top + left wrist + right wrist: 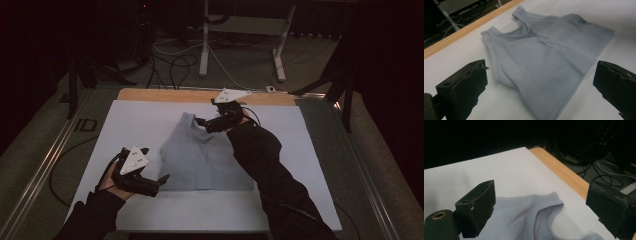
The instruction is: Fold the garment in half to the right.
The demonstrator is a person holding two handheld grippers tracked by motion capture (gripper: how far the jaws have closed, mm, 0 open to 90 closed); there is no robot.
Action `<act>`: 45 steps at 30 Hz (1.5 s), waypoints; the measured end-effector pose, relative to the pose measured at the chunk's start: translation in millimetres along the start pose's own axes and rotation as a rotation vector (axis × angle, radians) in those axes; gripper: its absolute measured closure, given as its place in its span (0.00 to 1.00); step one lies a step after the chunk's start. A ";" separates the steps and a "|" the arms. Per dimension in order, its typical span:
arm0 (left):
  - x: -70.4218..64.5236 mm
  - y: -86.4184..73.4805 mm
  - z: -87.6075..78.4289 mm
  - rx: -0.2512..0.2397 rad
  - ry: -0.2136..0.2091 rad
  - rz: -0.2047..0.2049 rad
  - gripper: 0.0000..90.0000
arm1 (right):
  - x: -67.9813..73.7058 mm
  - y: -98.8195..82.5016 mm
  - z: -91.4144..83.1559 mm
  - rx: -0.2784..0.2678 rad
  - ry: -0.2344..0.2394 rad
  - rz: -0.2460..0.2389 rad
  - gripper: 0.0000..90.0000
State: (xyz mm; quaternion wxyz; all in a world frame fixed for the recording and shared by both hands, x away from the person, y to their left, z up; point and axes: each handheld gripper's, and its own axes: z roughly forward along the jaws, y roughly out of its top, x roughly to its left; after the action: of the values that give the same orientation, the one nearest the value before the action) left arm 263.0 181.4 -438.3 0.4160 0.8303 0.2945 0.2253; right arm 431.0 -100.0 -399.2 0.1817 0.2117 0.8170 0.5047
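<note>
Two tools hang over a white-covered surface (130, 120) where a pale grey sleeveless top (202, 155) lies flat in the middle, neck toward the far wooden edge. The left tool (162, 180), jaws wide, sits just beside the top's near left corner. The right tool (202, 121), jaws wide too, hovers at a shoulder strap.

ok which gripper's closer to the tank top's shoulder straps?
Right. The right gripper is at the tank top's far strap end, jaws open over a strap. The left gripper sits open off the near hem corner.
</note>
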 end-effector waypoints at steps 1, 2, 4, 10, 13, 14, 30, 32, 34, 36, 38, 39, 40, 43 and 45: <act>-0.5 0.3 1.9 0.012 -0.006 0.001 0.01 | -0.8 0.2 4.3 0.009 -0.001 0.003 0.10; -0.9 0.4 4.0 0.023 0.000 0.008 0.01 | -2.5 0.2 8.5 0.017 -0.002 -0.009 0.10; -1.2 -0.2 7.9 0.033 -0.005 0.008 0.01 | -4.7 0.2 16.6 0.031 0.005 -0.002 0.10; -3.2 -7.6 21.6 0.081 -0.021 0.021 0.01 | -10.0 -1.2 36.8 0.055 0.011 0.022 0.10; -5.0 -11.9 27.7 0.110 -0.034 0.007 0.01 | -11.9 -2.6 47.2 0.069 0.014 0.022 0.10; -5.0 -13.0 29.1 0.114 -0.037 -0.001 0.01 | -12.5 -2.9 50.5 0.074 0.013 0.024 0.10; -2.2 -38.1 47.3 0.198 -0.113 -0.018 0.01 | -12.4 -13.5 99.9 0.138 0.045 0.077 0.10; -3.1 -40.4 49.5 0.230 -0.109 -0.013 0.01 | -12.4 -14.9 104.2 0.146 0.045 0.078 0.10; -4.4 -42.9 52.4 0.251 -0.083 -0.001 0.02 | -12.7 -15.8 107.1 0.147 0.044 0.091 0.10; -2.4 -45.5 55.3 0.275 -0.074 -0.018 0.07 | -13.3 -16.9 109.6 0.158 0.041 0.081 0.10; -2.1 -48.0 57.9 0.288 -0.061 -0.014 0.11 | -14.1 -18.5 111.7 0.162 0.041 0.086 0.10; -2.1 -48.9 59.0 0.293 -0.057 -0.016 0.14 | -14.1 -19.4 113.0 0.166 0.041 0.085 0.10; -1.5 -49.8 60.7 0.306 -0.059 -0.019 0.17 | -14.0 -19.9 114.0 0.170 0.041 0.083 0.10; -1.4 -52.3 64.6 0.326 -0.059 -0.011 0.21 | -13.4 -22.0 116.9 0.182 0.042 0.086 0.10; -1.5 -52.5 65.3 0.331 -0.065 -0.009 0.25 | -12.7 -22.7 117.8 0.181 0.043 0.089 0.10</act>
State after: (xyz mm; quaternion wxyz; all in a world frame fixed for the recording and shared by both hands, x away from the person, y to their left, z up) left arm 286.5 169.2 -517.7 0.2837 0.8930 0.3179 0.1447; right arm 498.2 -27.8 -468.5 0.1215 0.2523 0.8528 0.4408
